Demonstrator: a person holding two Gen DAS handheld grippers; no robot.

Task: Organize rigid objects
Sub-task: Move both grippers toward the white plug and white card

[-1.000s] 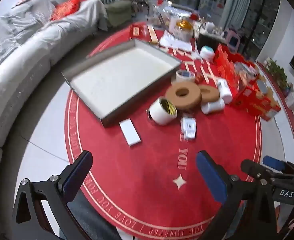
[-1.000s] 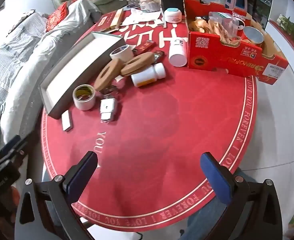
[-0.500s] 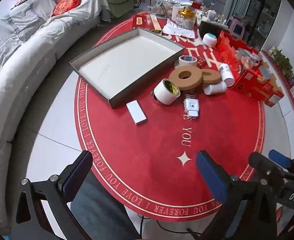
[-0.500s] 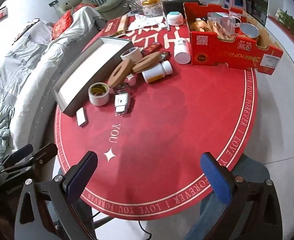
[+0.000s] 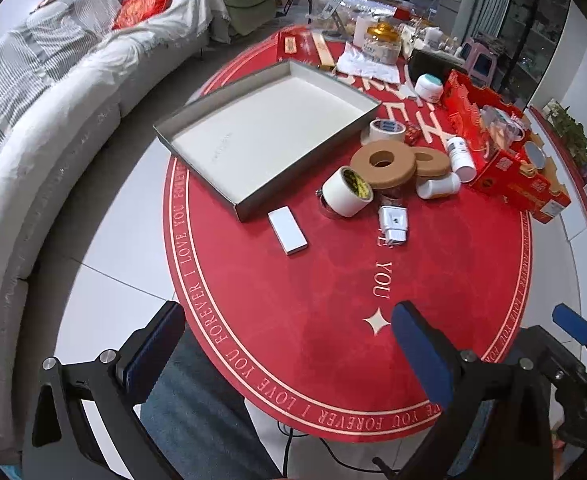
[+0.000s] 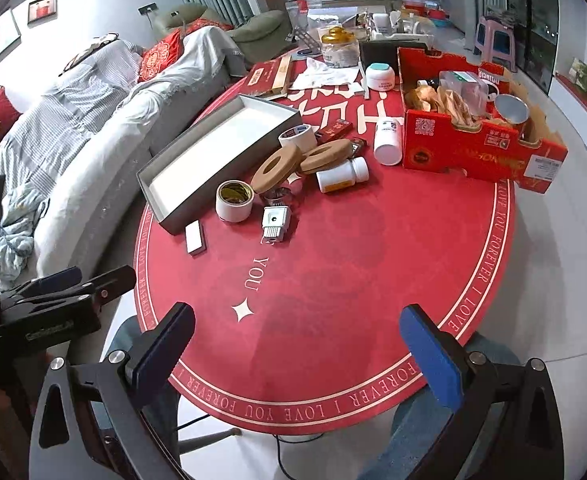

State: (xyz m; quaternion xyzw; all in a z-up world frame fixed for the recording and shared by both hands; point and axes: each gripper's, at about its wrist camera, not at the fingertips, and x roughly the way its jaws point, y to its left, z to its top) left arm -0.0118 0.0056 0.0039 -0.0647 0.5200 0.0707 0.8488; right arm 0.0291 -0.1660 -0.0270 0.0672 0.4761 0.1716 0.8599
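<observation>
A shallow grey tray (image 5: 197,151) (image 6: 181,216) with a white floor lies on the round red table. To its right sit a white tape roll (image 5: 347,192) (image 6: 233,200), two brown rings (image 5: 383,162) (image 6: 279,166), a white plug adapter (image 5: 393,224) (image 6: 275,220), a flat white box (image 5: 287,230) (image 6: 195,238) and two white bottles (image 5: 437,186) (image 6: 341,176). My left gripper (image 5: 285,344) and right gripper (image 6: 297,344) both hang open near the table's front edge, holding nothing and well short of the objects.
A red cardboard box (image 5: 505,168) (image 6: 473,148) full of items stands at the table's right. Jars, papers and a small white tub (image 6: 379,76) crowd the far side. A covered sofa (image 5: 53,120) curves along the left. A person's legs show under the table edge.
Both grippers have pulled back and up from the table, so the whole tabletop now shows. No object has moved and both stay open.
</observation>
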